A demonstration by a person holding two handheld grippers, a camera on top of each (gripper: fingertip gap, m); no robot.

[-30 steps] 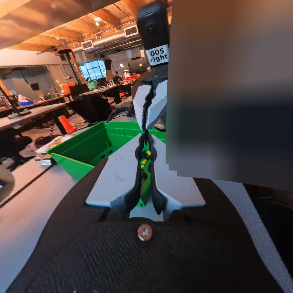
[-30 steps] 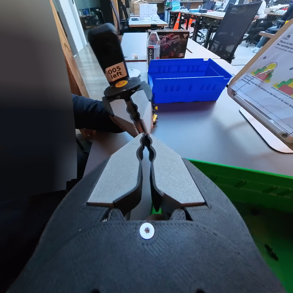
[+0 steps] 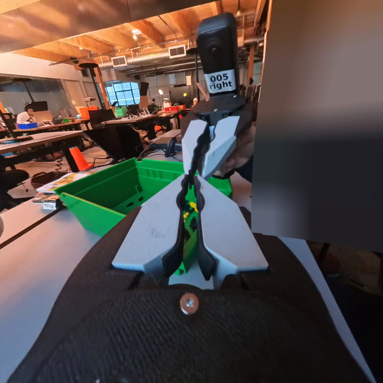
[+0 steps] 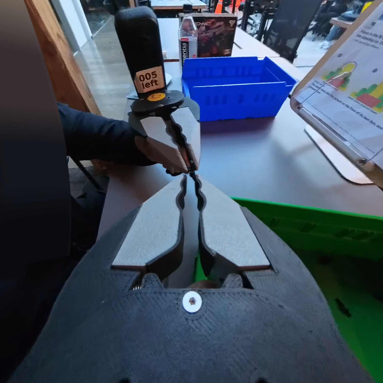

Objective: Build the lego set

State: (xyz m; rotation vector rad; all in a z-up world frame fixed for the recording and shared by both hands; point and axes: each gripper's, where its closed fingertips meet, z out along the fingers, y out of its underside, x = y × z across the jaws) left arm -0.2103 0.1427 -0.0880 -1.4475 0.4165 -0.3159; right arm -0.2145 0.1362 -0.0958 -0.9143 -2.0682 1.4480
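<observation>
At frame centre my left gripper (image 4: 189, 169) pinches a tiny black pin (image 4: 192, 176); my right gripper (image 4: 190, 179) stands slightly open around its tip. It looks light, stiff, slippery: grip its shaft squarely

A water bottle (image 4: 187, 37) stands behind the blue bin (image 4: 238, 91) — an orange cone (image 3: 79, 158) sits on the floor.

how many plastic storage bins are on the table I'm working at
2. An open green plastic bin sits under the gripper tips, with small black and yellow pieces inside. An open blue plastic bin stands farther back, before a clear bottle. More may be out of view.
</observation>
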